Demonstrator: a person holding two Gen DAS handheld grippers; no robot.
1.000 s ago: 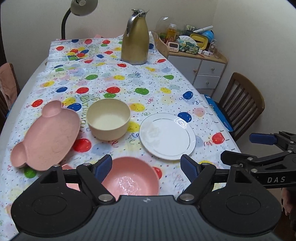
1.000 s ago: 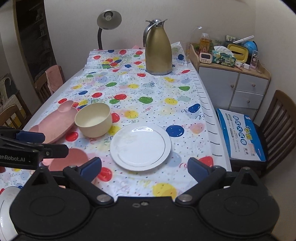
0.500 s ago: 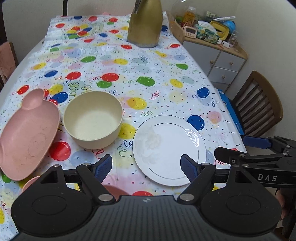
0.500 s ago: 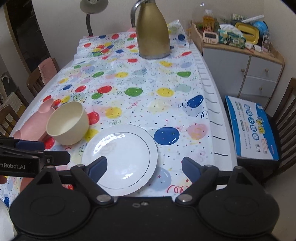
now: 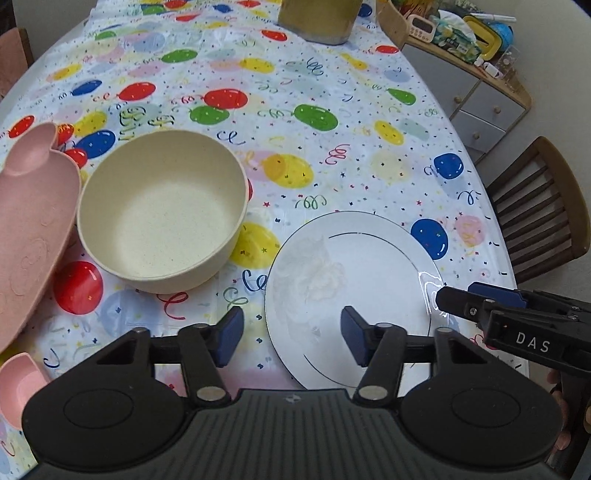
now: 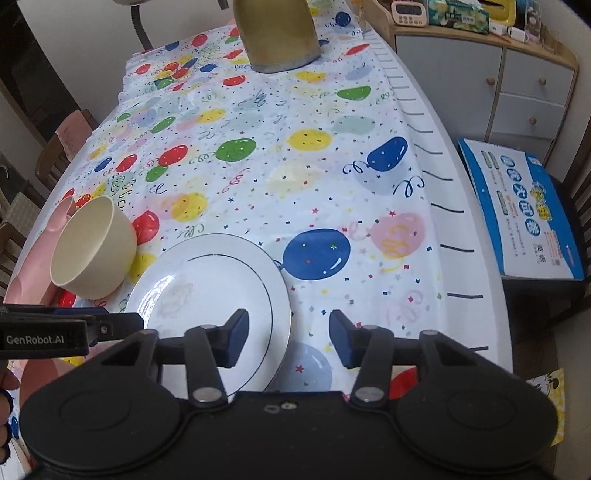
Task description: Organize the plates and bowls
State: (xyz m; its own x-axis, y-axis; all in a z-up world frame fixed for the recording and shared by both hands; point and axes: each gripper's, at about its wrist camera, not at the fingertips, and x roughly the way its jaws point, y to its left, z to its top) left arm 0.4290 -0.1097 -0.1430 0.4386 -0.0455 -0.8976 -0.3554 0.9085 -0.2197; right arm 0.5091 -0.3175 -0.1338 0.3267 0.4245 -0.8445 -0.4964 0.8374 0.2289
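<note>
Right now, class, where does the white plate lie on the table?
In the left wrist view the white plate lies flat on the balloon tablecloth, lower right, just right of the cream bowl, near the table's right edge.

We carry two matte black plastic handheld grippers: the left gripper (image 5: 291,334) and right gripper (image 6: 284,338) each have blue fingertip pads (image 5: 231,332), silver pivot screws (image 6: 206,394), and white "GenRobot.AI" and "DAS" side lettering.

A gold jug (image 6: 275,35) stands on the balloon-print tablecloth (image 6: 295,177) beside a cabinet (image 6: 517,85).
</note>
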